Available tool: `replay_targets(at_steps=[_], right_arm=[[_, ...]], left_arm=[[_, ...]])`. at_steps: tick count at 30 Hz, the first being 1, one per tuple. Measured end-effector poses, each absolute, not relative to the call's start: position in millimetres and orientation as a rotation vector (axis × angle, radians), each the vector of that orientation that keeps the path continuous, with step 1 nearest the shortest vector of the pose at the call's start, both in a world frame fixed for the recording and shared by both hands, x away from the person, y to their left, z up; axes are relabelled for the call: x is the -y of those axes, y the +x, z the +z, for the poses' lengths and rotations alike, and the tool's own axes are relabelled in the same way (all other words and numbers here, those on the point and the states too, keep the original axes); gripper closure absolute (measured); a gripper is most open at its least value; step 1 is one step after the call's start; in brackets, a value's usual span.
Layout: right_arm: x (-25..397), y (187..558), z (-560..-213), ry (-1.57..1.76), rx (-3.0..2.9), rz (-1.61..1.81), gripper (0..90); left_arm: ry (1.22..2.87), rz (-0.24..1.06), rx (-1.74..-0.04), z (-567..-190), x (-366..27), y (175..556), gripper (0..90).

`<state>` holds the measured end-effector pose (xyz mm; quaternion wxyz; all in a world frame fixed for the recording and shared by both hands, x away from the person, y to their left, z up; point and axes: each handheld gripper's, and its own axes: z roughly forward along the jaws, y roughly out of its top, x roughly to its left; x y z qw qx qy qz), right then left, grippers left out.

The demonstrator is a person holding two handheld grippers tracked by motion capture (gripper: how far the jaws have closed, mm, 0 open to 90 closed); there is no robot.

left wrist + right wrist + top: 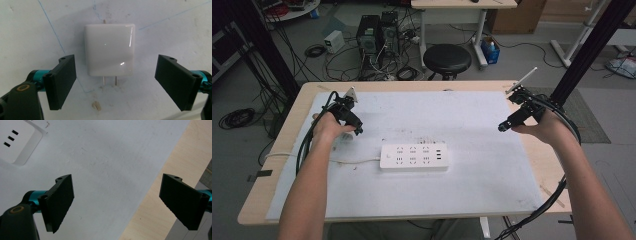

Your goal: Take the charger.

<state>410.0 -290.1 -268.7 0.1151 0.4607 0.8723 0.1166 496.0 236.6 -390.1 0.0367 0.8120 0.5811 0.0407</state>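
Counter [272,185]: a pale wooden top is carrying a white mat [492,175], with the person's forearms coming in over its near edge.
Power strip [414,156]: the white strip is lying flat near the middle of the mat, its cord [357,161] running off toward the left hand's side.
Left gripper [353,125]: it is hovering just beyond the power strip's cord end, jaws spread wide and holding nothing.
Charger [109,49]: in the left gripper view, the glossy white plug block is lying on the mat between the open jaws, touching neither, two metal prongs pointing back toward the camera.
Right gripper [503,127]: it is hanging well to the other side of the power strip, near the mat's right edge, jaws wide apart and empty; a corner of the power strip [15,140] is showing in its own view.
Stool [447,58]: a black round seat is standing on the floor beyond the power strip, past the counter's far edge.
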Motion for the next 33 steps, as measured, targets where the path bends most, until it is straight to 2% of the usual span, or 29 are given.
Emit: replay_targets(at_steps=[9,13,14,17,27,33], right_arm=[[290,410,-271,1.348,-2.558,0.337,11.9],[290,411,-272,1.338,-2.561,0.337,11.9],[290,411,-272,1.345,-2.557,0.339,11.9],[291,410,-272,1.346,-2.555,0.34,11.9],[291,409,-275,1.345,-2.557,0.333,11.9],[288,411,-274,1.358,-2.557,0.328,12.0]], left_arm=[[2.505,0.126,-1.805,-404,-236,499,24.0],[2.516,0.134,-1.816,-406,-235,501,29.1],[2.525,0.149,-1.812,-406,-236,501,35.9],[2.508,0.12,-1.81,-407,-236,501,41.8],[2.487,0.134,-1.781,-398,-237,499,42.4],[2.503,0.14,-1.7,-357,-233,488,42.4]])
